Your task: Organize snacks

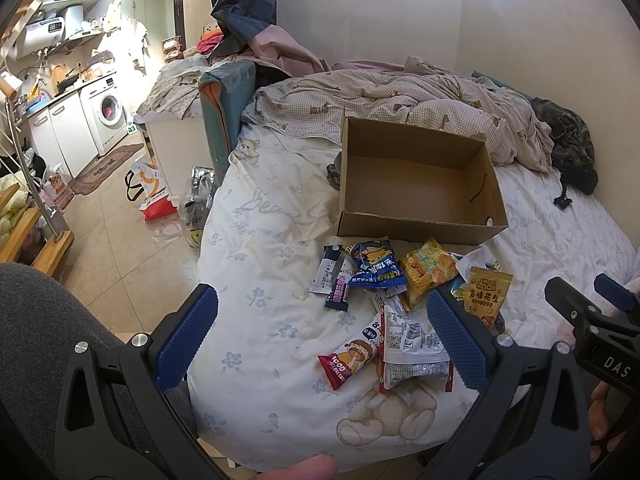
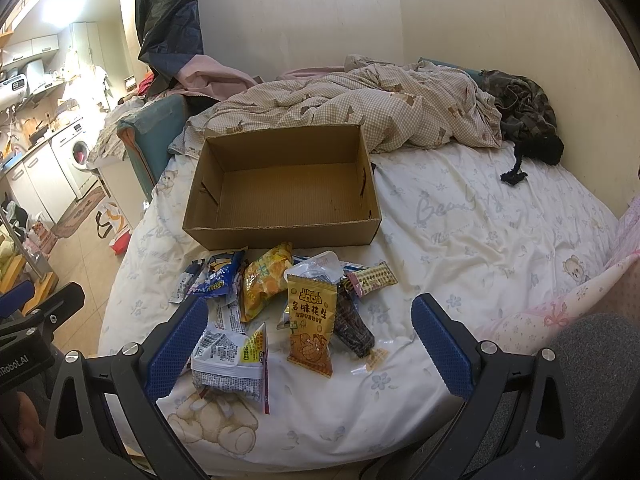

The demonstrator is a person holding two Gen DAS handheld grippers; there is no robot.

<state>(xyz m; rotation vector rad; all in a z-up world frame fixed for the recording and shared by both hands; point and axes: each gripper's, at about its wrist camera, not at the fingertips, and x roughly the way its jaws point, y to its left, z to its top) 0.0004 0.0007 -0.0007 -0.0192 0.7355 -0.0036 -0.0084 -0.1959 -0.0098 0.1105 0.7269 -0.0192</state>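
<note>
An empty open cardboard box (image 1: 416,188) (image 2: 288,192) sits on the bed. In front of it lies a pile of snack packets: a blue packet (image 1: 376,266) (image 2: 218,276), a yellow-orange packet (image 1: 426,272) (image 2: 264,284), an orange peanut packet (image 1: 486,294) (image 2: 312,320), a grey-white packet (image 1: 412,356) (image 2: 230,360), a red-white packet (image 1: 352,356) and a dark packet (image 2: 354,326). My left gripper (image 1: 320,340) is open and empty, just short of the pile. My right gripper (image 2: 308,348) is open and empty, its fingers either side of the peanut packet, above it.
The bed sheet (image 2: 480,220) is white with flowers. A rumpled checked duvet (image 1: 420,100) and dark clothes (image 2: 520,112) lie behind the box. To the left, the floor (image 1: 120,248) holds bags; a washing machine (image 1: 106,114) stands beyond.
</note>
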